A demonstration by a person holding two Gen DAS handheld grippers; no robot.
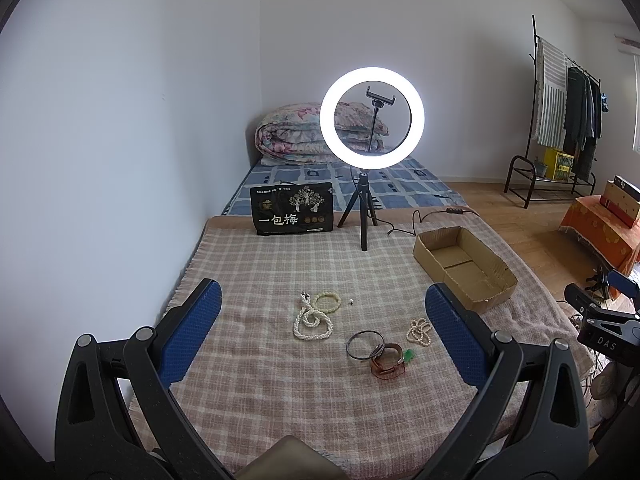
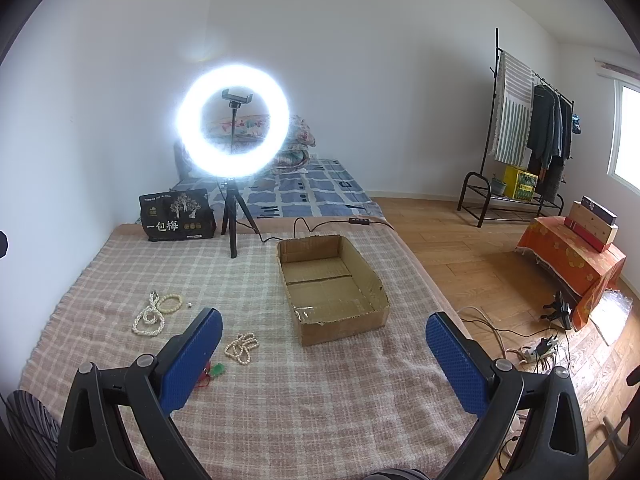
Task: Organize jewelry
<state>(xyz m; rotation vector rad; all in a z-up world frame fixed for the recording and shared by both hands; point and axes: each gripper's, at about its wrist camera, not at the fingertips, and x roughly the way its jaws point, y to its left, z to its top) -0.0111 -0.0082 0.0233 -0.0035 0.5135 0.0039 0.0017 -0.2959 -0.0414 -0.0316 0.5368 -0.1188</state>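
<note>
Jewelry lies on a plaid blanket (image 1: pixel 260 264): a long pearl necklace (image 1: pixel 310 322), a pale green bead bracelet (image 1: pixel 326 303), a dark bangle (image 1: pixel 362 345), a brown leather strap (image 1: pixel 386 362), a small pearl strand (image 1: pixel 419 332) and a green charm (image 1: pixel 409 357). An open cardboard box (image 1: pixel 464 266) sits at the right and is empty in the right wrist view (image 2: pixel 332 284). My left gripper (image 1: pixel 324 336) is open above the jewelry. My right gripper (image 2: pixel 324 344) is open in front of the box, with the small pearl strand (image 2: pixel 241 347) by its left finger.
A lit ring light on a tripod (image 1: pixel 370 124) and a black snack bag (image 1: pixel 292 208) stand at the blanket's far edge, with a cable (image 2: pixel 304 226) behind the box. Wooden floor with cables (image 2: pixel 532 344), an orange-covered stand (image 2: pixel 576 256) and a clothes rack (image 2: pixel 532 128) lie right.
</note>
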